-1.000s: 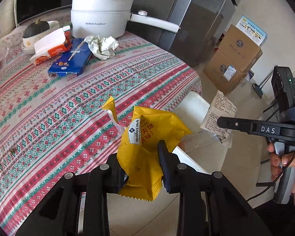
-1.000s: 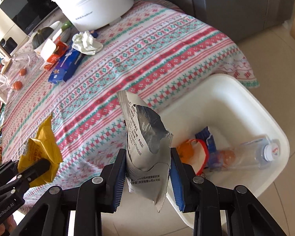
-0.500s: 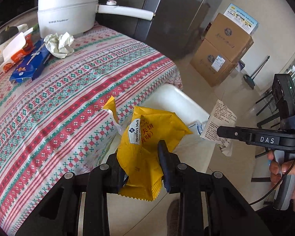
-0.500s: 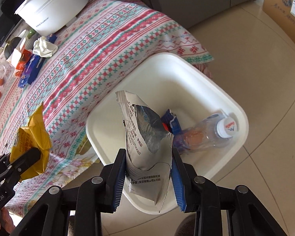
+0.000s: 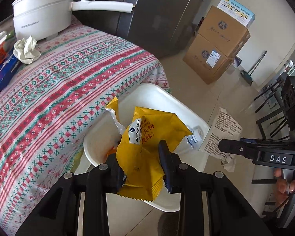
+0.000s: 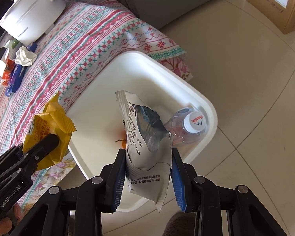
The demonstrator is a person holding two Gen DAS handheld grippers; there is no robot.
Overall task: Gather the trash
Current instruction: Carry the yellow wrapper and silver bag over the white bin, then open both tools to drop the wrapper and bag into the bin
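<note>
1. A person is holding a pair of tongs in each hand over a white bin (image 6: pixel 198 96) that is standing on the floor just beside the cloth-covered worktop (image 5: pixel 55 86).
2. The left tongs (image 5: pixel 141 165) are pinching a yellow snack wrapper (image 5: pixel 147 149) by its lower half; both pads are pressing on the film, and the torn top is flaring up loosely above them.
3. The right tongs (image 6: pixel 148 169) are gripping a torn white and silver packet (image 6: pixel 145 137) near its bottom seam, and the open, foil-lined mouth is standing above the pads.
4. Both wrappers are hanging over the bin's opening, the yellow one near the rim next to the worktop, the white one closer to the middle.
5. A clear plastic bottle (image 6: pixel 186 125) with a white cap is already lying in the bin's corner, with something orange beside it that is too hidden to name.
6. Both wrappers are looking very light, thin, crinkly and slick, so they are likely to flutter rather than drop straight, and may cling to a pad.
7. A flat, doubled part near the seam seems the surest place to grip.
8. A crumpled tissue (image 5: pixel 26 49) and a blue packet (image 5: pixel 4 74) are still lying on the worktop near a white pot (image 5: pixel 43 13).
</note>
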